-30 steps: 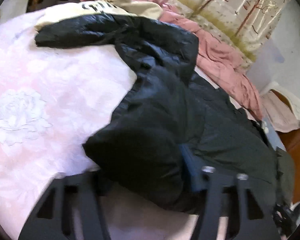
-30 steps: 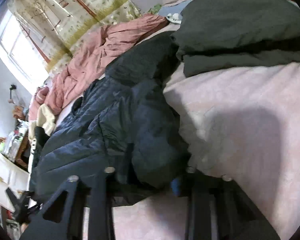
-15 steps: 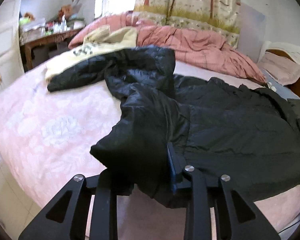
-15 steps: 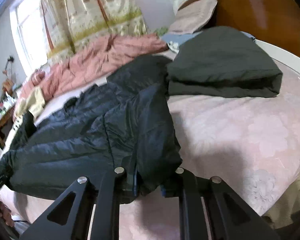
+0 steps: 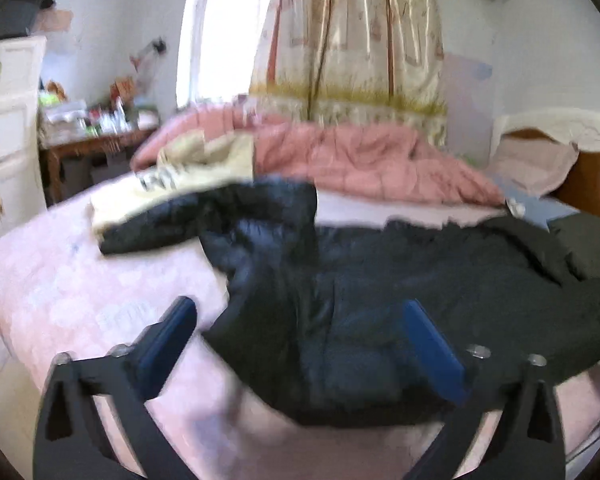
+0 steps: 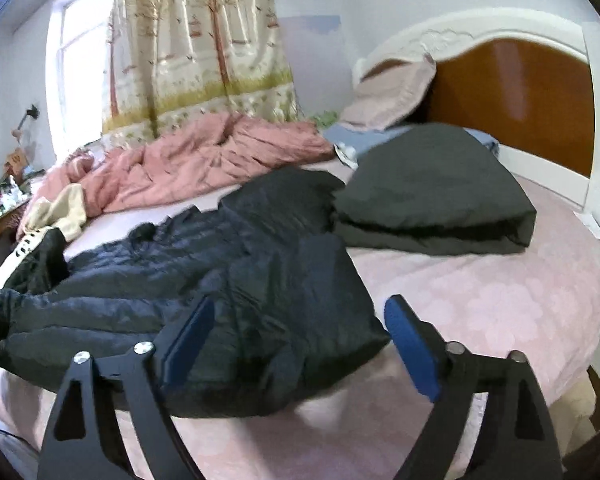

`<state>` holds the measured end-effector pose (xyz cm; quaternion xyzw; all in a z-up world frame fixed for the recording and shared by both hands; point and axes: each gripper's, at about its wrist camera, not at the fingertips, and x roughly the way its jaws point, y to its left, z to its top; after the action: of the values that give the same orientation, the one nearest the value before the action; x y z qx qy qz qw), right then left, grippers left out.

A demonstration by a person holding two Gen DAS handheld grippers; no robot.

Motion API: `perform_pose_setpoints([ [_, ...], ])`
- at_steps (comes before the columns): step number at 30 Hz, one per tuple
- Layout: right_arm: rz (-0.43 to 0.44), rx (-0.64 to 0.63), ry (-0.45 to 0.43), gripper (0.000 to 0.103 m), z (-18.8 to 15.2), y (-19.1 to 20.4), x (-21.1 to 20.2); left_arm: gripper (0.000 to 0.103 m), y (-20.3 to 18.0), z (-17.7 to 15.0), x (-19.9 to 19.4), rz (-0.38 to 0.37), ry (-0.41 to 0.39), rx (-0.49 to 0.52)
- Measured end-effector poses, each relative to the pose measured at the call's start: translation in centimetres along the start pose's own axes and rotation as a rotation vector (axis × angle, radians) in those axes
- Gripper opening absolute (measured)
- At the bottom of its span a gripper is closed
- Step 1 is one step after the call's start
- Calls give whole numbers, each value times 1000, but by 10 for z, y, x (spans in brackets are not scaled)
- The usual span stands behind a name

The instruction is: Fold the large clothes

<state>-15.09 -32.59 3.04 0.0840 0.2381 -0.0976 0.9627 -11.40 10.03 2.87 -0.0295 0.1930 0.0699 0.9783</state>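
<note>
Left gripper (image 5: 298, 322), left wrist view: jaws spread wide, holding nothing, blue pads (image 5: 168, 338) apart with the near hem of the black padded jacket (image 5: 380, 288) seen between them; whether the pads touch the fabric cannot be told. Poised low over the near edge of the bed, pointing across it toward the curtain (image 5: 352, 40). Whole frame smeared by motion blur. Jacket spread flat across the pink bedspread (image 5: 60, 280), one sleeve reaching left onto a cream garment (image 5: 172, 184) whose dark lettering is unreadable. Pink quilt (image 5: 360, 160) bunched behind. Folded dark garment (image 5: 588, 240) cut off at the right edge. Items on the wooden side table (image 5: 96, 144) too blurred to identify. White drawers (image 5: 4, 120) cropped at the left rim.

Right gripper (image 6: 300, 324), right wrist view: jaws likewise wide apart and empty, one blue pad (image 6: 188, 336) over the black padded jacket (image 6: 220, 272), the other beside its right corner above bare pink bedspread (image 6: 480, 300). Contact with the cloth not determinable. Aimed across the bed toward the curtain (image 6: 204, 40) and headboard (image 6: 520, 92). Jacket's left end running out of frame; its near hem partly hidden behind the black finger frames. Folded dark garment (image 6: 432, 184) lying just beyond the jacket's far right shoulder, touching or nearly so. Pillow (image 6: 392, 92) leaning on the headboard. Pink quilt (image 6: 204, 160) heaped at the far side, cream garment (image 6: 64, 208) at its left end.
</note>
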Motion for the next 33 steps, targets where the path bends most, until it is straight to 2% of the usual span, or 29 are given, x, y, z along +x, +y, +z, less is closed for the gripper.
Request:
perform_pose_setpoints([
  [1,-18,-2,10,93,0,1,2,103,-1,0,-4,23,-26,7],
  [3,-36,6,28,103,0,1,7,103,2,-2,-1,43,-10,6],
  [5,-26,21,15,103,1,-1,5,103,6,-5,3,19,13,-13],
  [8,-42,20,-10,103,1,-2,1,103,8,-5,2,10,-6,-27],
  [13,-75,8,43,103,1,-2,10,103,6,-14,11,24,43,-11],
  [16,-50,-6,9,103,1,0,4,103,-1,-15,5,8,13,23],
  [19,62,-68,-44,103,-2,13,-7,103,-5,-12,-8,-3,-30,13],
  [22,108,-152,-79,103,-7,33,-16,103,-6,-6,-17,-67,-45,-19],
  [24,196,-182,-87,103,-9,41,-22,103,-9,2,-22,-93,-53,-24],
  [27,229,-206,-30,103,-8,51,-16,103,-10,27,-27,-121,-73,-66],
  [29,187,-283,18,103,-4,62,-9,103,-7,49,-13,-196,3,-185],
  [31,154,-302,13,103,5,66,-8,100,-6,60,5,-276,64,-258],
  [33,175,-268,51,103,22,64,-2,99,-13,71,23,-281,81,-272],
])
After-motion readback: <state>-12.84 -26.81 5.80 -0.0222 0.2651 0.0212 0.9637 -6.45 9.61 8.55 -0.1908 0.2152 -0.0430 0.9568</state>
